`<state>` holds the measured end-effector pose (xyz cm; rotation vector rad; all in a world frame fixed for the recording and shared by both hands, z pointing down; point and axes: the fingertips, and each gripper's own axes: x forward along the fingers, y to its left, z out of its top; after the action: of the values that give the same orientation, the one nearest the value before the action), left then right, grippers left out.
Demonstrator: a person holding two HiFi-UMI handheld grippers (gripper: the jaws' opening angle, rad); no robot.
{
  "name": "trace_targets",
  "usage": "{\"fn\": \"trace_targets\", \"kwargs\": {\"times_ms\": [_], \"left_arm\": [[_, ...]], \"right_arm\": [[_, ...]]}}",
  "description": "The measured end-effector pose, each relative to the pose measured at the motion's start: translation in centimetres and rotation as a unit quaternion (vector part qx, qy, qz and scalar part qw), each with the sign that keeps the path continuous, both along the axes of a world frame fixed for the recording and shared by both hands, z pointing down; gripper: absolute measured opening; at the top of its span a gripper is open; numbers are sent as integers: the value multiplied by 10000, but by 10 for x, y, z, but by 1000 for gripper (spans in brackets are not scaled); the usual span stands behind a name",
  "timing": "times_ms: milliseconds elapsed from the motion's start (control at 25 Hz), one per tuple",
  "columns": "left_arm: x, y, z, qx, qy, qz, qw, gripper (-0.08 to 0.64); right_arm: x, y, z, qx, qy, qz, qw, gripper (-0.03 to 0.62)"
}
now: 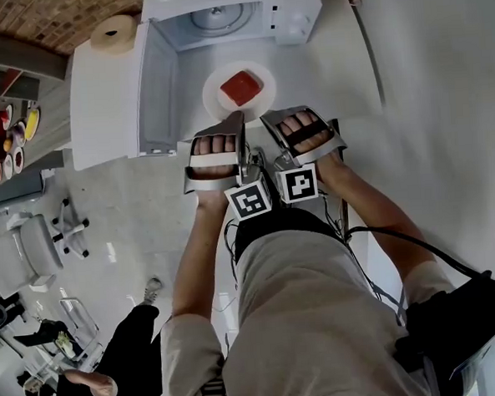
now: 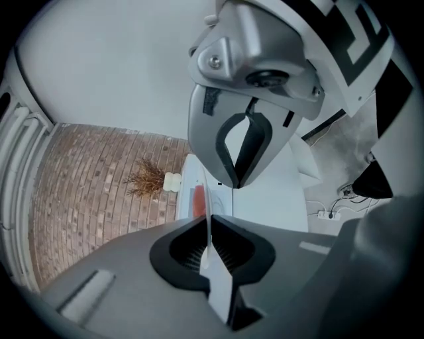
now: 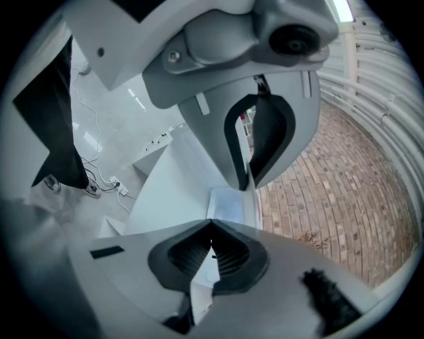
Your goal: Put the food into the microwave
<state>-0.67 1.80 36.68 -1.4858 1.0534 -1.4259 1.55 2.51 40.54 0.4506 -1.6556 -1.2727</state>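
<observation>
Overhead, left gripper (image 1: 235, 118), right gripper (image 1: 268, 117), jaws tight on plate (image 1: 212, 86) (food (image 1: 241, 88) outside right gripper view).

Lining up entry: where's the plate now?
Head view, upper centre: the plate is clamped by the left gripper and right gripper, just outside the open microwave.

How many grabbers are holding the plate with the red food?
2. The left gripper pinches the near rim of the plate on the left side, and the right gripper pinches it on the right. No other gripper is in view.
</observation>
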Motion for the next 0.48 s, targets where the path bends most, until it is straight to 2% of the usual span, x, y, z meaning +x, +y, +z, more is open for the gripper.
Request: {"fn": "trace_targets", "kwargs": {"times_ms": [200, 480], "left_arm": [[-8, -42, 11, -35, 111, 20, 9999, 28], [-21, -90, 21, -77, -21, -27, 10000, 26]], "right_arm": [[-10, -42, 9, -101, -12, 46, 9999, 8], [-23, -85, 17, -120, -64, 52, 9999, 8]]}}
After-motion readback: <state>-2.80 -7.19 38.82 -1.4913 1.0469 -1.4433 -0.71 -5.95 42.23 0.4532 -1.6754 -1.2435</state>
